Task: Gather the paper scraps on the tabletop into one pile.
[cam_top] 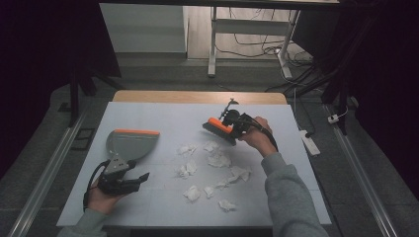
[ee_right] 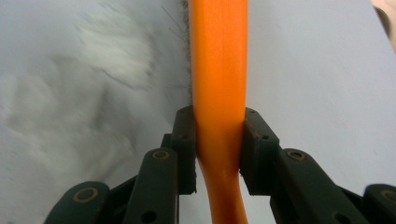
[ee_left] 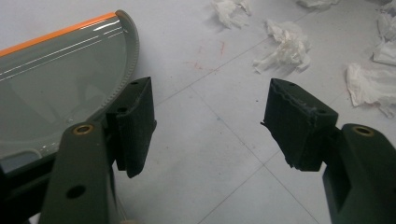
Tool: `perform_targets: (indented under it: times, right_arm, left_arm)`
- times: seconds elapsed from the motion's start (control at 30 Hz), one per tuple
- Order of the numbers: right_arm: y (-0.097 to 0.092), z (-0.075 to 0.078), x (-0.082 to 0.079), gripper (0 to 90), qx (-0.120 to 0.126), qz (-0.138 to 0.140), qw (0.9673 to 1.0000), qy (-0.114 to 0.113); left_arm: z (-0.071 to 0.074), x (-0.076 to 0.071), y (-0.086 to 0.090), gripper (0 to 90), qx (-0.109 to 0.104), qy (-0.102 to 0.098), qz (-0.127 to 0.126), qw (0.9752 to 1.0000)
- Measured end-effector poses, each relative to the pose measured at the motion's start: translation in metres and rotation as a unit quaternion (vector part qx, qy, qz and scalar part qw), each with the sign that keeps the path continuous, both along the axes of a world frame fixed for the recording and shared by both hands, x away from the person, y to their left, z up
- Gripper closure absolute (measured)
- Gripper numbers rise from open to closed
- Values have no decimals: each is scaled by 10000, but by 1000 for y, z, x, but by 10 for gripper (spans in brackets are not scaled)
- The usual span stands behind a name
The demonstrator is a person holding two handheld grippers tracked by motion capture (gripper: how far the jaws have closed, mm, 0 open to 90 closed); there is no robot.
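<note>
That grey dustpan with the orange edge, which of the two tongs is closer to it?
Left. The left tongs sit open just beside the dustpan, at its handle end. The right tongs are across the table, clamped on an orange brush.

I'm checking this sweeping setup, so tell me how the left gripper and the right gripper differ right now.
The left gripper is open with nothing between its jaws; the right gripper is shut on the orange brush handle. The left gripper sits at the near left of the table, just behind the grey dustpan; the right gripper is farther back, beyond the crumpled tissue pieces. Both are black, two-jawed and hand-held.
</note>
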State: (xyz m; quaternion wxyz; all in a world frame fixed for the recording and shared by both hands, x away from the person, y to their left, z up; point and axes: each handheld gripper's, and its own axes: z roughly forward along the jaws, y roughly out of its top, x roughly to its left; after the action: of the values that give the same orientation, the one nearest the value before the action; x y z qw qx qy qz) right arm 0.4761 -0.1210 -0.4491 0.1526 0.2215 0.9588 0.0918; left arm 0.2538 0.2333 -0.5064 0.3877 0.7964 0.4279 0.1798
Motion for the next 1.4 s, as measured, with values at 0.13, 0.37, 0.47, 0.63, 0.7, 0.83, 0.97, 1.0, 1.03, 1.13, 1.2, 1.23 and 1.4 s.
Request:
perform_targets:
  times: [0.13, 0.37, 0.47, 0.63, 0.7, 0.83, 0.97, 1.0, 1.03, 1.13, 1.2, 1.23, 1.4]
  right_arm:
    - [12, -1, -9, 706, -351, 413, 9985, 96]
    - [7, 2, -36, 706, -465, 868, 9946, 315]
    - [-3, 7, -47, 705, -262, 901, 9948, 406]
    - [-26, 25, -48, 705, 379, 461, 9982, 3]
    - [-32, 31, -47, 705, 559, 279, 9980, -129]
    - [-32, 40, -44, 705, 1026, -62, 9945, -209]
    - [-15, 43, -40, 705, 1483, -204, 9887, -43]
    - [-8, 43, -39, 705, 1588, -288, 9869, 29]
    - [-1, 42, -38, 705, 1686, -293, 9852, 78]
    - [27, 37, -34, 705, 1953, -288, 9796, 377]
    - [48, 31, -32, 705, 2026, -235, 9771, 608]
    - [58, 27, -31, 705, 2059, -237, 9759, 677]
    - [99, 5, -24, 705, 2051, -135, 9722, 1123]
  left_arm:
    - [0, 0, 1, 342, -227, 75, -88, 9997]
    - [0, 0, 2, 342, -269, 86, -71, 9996]
    - [-1, 0, 3, 343, -285, 90, -58, 9995]
    - [0, 0, 1, 343, -262, 81, -54, 9996]
    - [0, 0, 1, 342, -249, 80, -51, 9996]
    - [-1, 1, 2, 342, -242, 85, -45, 9997]
    - [-1, 1, 2, 342, -242, 78, -31, 9997]
    - [-1, 1, 2, 342, -242, 76, -32, 9997]
    - [-1, 1, 2, 342, -242, 75, -34, 9997]
    - [-1, 1, 2, 342, -236, 70, -39, 9997]
    - [-1, 0, 2, 342, -225, 66, -34, 9997]
    - [-1, 1, 2, 342, -224, 76, -37, 9997]
    - [-2, 0, 2, 343, -220, 75, -44, 9997]
